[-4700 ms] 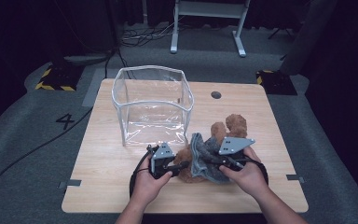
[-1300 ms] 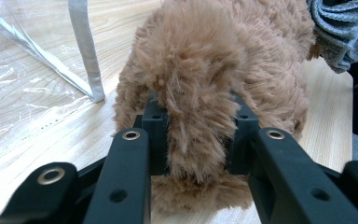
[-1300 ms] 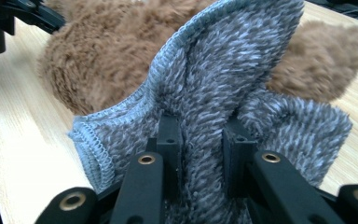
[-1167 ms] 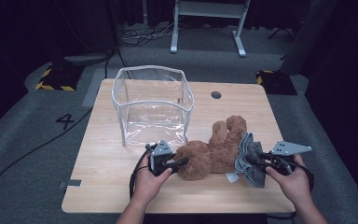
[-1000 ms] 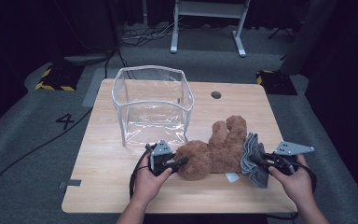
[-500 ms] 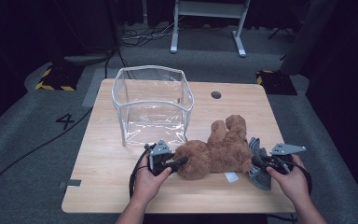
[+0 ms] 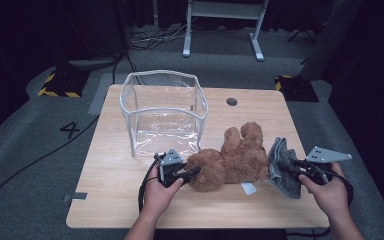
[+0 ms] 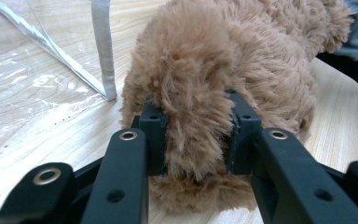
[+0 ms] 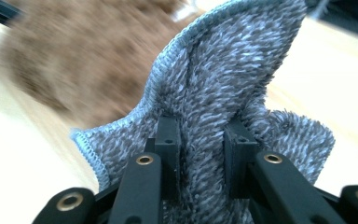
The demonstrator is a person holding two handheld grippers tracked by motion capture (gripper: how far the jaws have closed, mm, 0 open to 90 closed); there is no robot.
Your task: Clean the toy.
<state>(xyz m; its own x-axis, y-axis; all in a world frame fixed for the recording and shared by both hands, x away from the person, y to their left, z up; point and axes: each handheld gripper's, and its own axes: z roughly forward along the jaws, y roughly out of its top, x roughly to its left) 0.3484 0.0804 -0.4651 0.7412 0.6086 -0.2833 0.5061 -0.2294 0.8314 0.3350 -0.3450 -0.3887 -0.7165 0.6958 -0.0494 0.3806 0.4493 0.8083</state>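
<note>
The left tool (image 7: 194,172) squeezed the brown teddy bear (image 7: 232,161) lying on the desk (image 7: 105,180). The right tool (image 7: 289,167) pinched a bunched grey cloth (image 7: 282,167) beside the bear.

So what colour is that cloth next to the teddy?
Grey cloth, light-blue stitched edge; clearest in the right gripper view.

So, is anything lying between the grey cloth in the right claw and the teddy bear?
Nothing visible does. The grey cloth, pinched in the right claw, hangs right beside the teddy bear, whose other end the left claw grips. A small white tag lies on the table below.
</note>
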